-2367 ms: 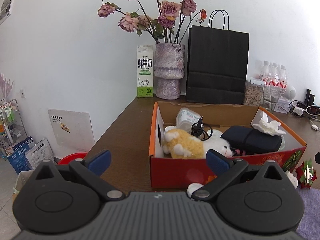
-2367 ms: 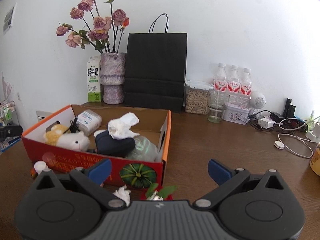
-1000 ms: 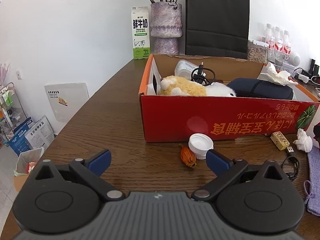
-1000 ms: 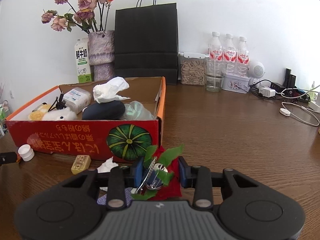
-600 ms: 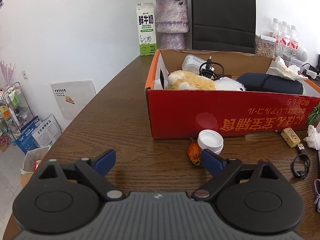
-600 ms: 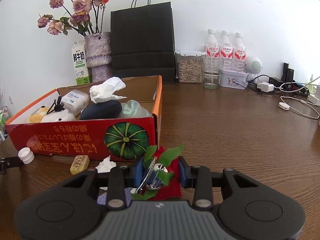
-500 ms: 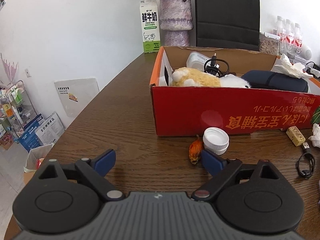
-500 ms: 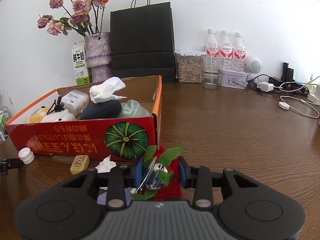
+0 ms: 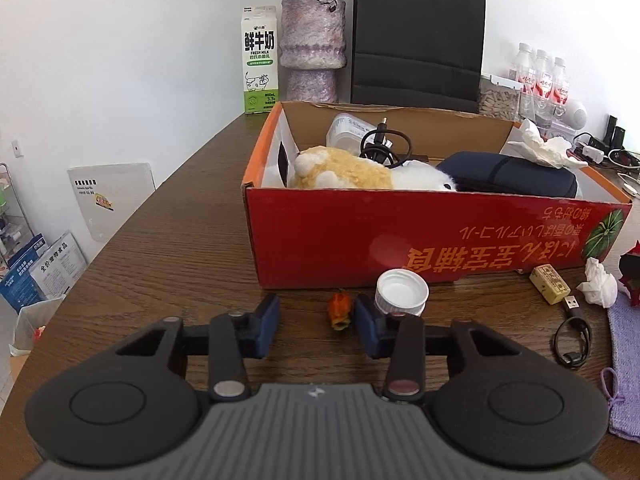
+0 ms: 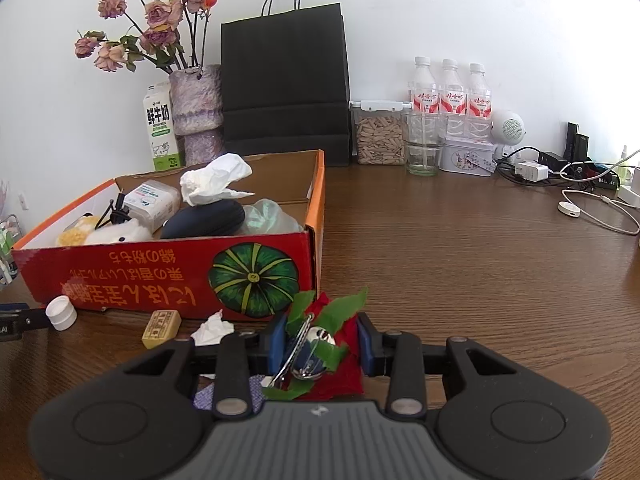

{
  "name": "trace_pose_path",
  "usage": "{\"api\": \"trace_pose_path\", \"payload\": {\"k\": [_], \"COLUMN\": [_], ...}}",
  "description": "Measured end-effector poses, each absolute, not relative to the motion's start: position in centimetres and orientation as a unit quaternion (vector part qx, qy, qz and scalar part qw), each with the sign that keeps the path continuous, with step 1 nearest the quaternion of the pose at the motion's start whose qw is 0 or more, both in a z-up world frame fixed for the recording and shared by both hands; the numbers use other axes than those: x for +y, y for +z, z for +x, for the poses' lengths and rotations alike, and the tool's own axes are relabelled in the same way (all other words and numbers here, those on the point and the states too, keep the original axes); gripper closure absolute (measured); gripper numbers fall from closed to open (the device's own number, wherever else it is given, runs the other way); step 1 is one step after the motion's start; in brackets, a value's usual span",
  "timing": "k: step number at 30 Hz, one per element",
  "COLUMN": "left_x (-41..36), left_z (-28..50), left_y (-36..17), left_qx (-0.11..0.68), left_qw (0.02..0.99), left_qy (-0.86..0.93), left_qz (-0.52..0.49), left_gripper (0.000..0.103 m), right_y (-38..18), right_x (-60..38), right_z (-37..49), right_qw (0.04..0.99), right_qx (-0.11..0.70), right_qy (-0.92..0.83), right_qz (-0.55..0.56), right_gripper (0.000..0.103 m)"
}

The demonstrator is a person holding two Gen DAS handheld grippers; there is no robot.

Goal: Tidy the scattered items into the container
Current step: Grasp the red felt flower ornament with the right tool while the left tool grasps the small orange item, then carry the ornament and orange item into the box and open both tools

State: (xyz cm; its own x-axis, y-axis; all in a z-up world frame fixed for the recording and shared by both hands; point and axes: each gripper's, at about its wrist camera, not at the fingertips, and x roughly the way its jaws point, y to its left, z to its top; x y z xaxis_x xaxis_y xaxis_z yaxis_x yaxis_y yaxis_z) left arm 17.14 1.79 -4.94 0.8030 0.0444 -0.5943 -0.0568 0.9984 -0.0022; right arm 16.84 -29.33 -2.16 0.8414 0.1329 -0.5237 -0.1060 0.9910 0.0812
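Observation:
The red cardboard box (image 9: 360, 236) holds a plush toy, a dark pouch, a cable and a tissue. In front of it lies a small orange dried fruit (image 9: 340, 312). It sits between the jaws of my left gripper (image 9: 317, 322), close to the right pad. The jaws are closing and there is still a gap on the left side. My right gripper (image 10: 322, 344) is shut on a red and green ornament (image 10: 344, 332) with a silver bell, just off the box's front right corner (image 10: 312, 264).
A white cap (image 9: 401, 292), a yellow block (image 9: 549, 283), a crumpled tissue (image 9: 599, 287), a black USB cable (image 9: 573, 340) and a purple knitted pouch (image 9: 626, 360) lie before the box. Behind it stand a milk carton (image 9: 260, 60), a vase, a black bag (image 10: 284, 80) and bottles. The table edge runs on the left.
Both grippers came down from above the box to the table in front of it. The right one shut on the ornament. The left jaws have just narrowed around the orange fruit.

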Motion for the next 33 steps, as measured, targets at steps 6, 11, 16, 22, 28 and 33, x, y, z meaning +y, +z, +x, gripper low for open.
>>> {"api": "trace_pose_path", "payload": {"k": [6, 11, 16, 22, 28, 33], "left_x": [1.8, 1.8, 2.3, 3.0, 2.2, 0.3], "left_z": [16.7, 15.1, 13.5, 11.8, 12.3, 14.6], "left_y": [-4.8, -4.1, -3.1, -0.9, 2.0, 4.1], "left_qx": [0.306, 0.276, 0.249, 0.205, 0.158, 0.112], "left_qw": [0.952, 0.961, 0.968, 0.978, 0.987, 0.993], "left_qy": [0.019, 0.031, 0.035, 0.023, 0.008, 0.002], "left_qz": [-0.017, -0.013, -0.016, -0.031, -0.034, -0.032], "left_gripper": [0.090, 0.090, 0.090, 0.090, 0.090, 0.090], "right_y": [-2.1, -2.0, -1.9, -0.7, 2.3, 5.0], "right_x": [-29.3, -29.3, -29.2, -28.8, -27.1, -24.7], "right_z": [16.7, 16.6, 16.3, 15.2, 14.9, 16.9], "right_qw": [0.960, 0.962, 0.964, 0.971, 0.977, 0.982], "right_qx": [0.271, 0.266, 0.258, 0.224, 0.181, 0.144], "right_qy": [0.063, 0.064, 0.067, 0.084, 0.111, 0.124], "right_qz": [0.025, 0.025, 0.023, 0.013, 0.014, 0.018], "right_gripper": [0.068, 0.068, 0.068, 0.068, 0.068, 0.068]}}
